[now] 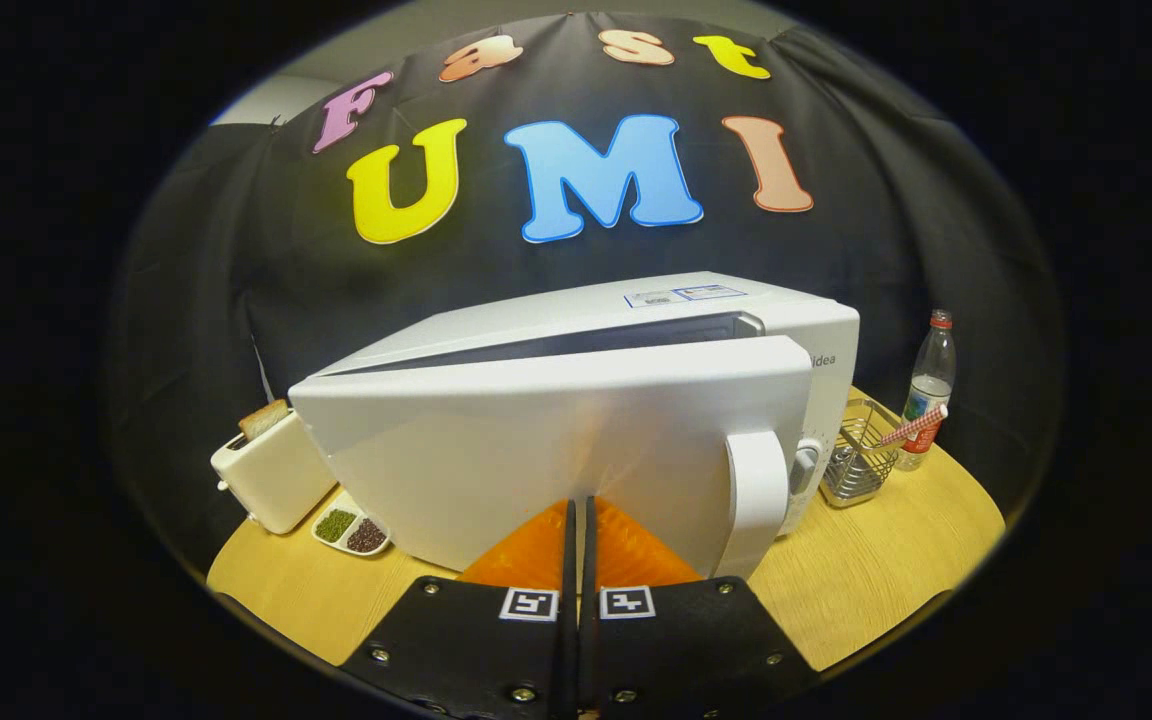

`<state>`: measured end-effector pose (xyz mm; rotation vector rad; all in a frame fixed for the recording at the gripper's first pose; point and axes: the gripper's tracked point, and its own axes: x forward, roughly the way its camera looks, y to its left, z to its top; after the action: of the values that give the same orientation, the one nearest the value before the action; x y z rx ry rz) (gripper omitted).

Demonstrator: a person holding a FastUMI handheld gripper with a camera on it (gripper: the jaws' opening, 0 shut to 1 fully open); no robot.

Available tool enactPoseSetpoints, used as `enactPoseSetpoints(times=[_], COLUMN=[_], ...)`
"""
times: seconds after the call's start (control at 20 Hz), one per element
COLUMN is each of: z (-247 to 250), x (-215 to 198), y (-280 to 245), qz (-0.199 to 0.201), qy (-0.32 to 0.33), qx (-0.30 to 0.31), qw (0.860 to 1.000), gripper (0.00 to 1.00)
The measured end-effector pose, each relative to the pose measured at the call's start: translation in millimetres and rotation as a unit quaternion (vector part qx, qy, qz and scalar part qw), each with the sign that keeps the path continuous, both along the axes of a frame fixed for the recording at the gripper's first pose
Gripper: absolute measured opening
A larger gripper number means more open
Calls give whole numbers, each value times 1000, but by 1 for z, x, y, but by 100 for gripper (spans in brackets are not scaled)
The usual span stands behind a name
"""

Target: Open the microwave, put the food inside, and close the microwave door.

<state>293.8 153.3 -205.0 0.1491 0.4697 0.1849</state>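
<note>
I have the gripper (578,505) right up against the microwave door (556,450), with the two fingers (536,550) drawn together so that only a thin dark slit runs between them. They hold nothing; their tips meet the white face of the door near its lower middle.

The microwave (676,310) sits on the wooden desk (866,590), just ahead of me. Its door is partly ajar: the hinge side is on the left, and the right edge stands away from the body, so I see a dark gap along the top between the door and the cabinet. The vertical white handle (758,490) is on the door's right end, just right of my fingers. Beyond the handle I can make out a control knob (804,468) on the microwave's front panel.

To the left of the microwave stands a white toaster (271,475) with a slice of bread (263,418) sticking up from its slot. Near it, closer to me, lies a small divided dish (351,530) with green and dark brown contents.

On the far right a wire basket (861,460) sits beside the microwave, and a clear bottle (928,390) with a red cap stands just right of it. A red-and-white striped stick (914,426) leans across the basket's rim towards the bottle.
</note>
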Motion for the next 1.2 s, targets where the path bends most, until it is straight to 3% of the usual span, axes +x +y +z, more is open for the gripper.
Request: enactPoseSetpoints(times=[0.65, 0.9, 1.2], z=[-2, 5, 52], x=[35, 24, -20], y=[-3, -1, -9], qz=[-19, -15, -17], qy=[-12, -14, -62], qx=[-9, -12, -28], qw=[1000, 1000, 998], gripper=[2, 5, 5])
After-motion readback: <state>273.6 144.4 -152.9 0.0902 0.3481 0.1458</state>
